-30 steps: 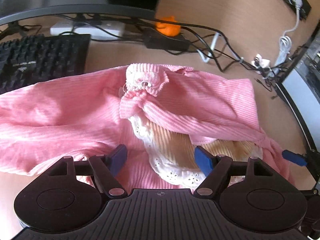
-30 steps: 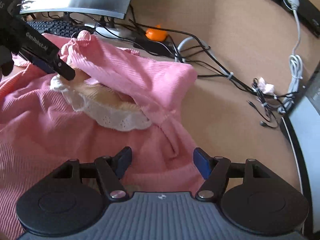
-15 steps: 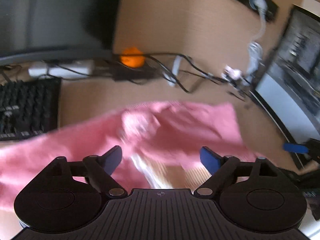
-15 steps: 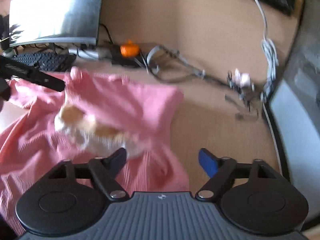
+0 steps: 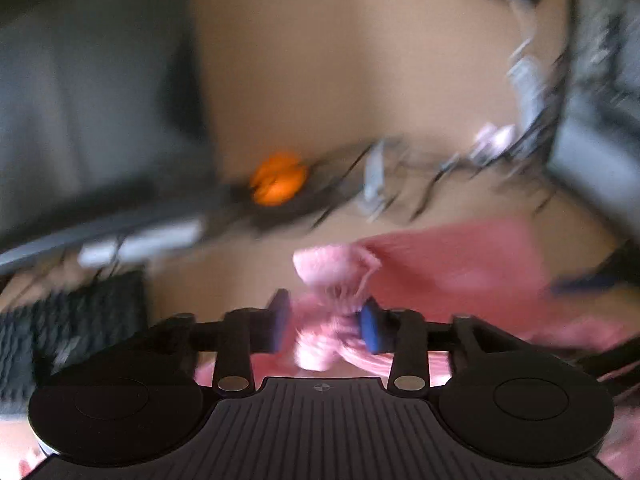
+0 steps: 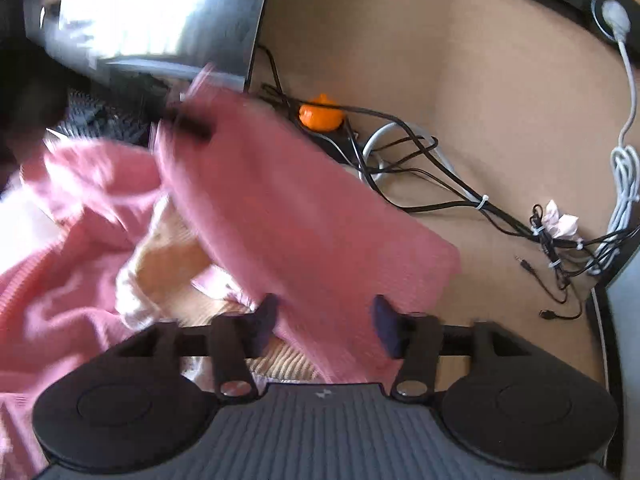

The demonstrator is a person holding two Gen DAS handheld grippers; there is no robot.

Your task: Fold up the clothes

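The pink ribbed garment [image 6: 288,216] lies crumpled on the counter [image 6: 500,128], partly lifted, with a cream lace-edged lining [image 6: 160,256] showing from inside it. A bunched fold of it sits between the fingers of the left claw [image 5: 326,322], whose jaws are closing; the blue pads look to be touching the cloth, though blur keeps me from being sure how firmly. This grip looks meant to raise one corner so the cloth can be straightened or turned over for a fold.

The right claw [image 6: 324,322] has its jaws apart and closing, with a flat pink edge lying between them; the pads do not appear to press on it yet. Taking a second point would let the two hands stretch the cloth between them. Ahead and left of the right claw, the other claw's dark finger sits at the raised peak of the fabric.

Beyond the garment, ahead of both claws, the tan counter carries a tangle of black cables [image 6: 420,168], an orange object [image 6: 322,114], a keyboard [image 5: 72,320] to the left, and a monitor [image 6: 152,12]. A white cord [image 6: 624,152] hangs to the right.
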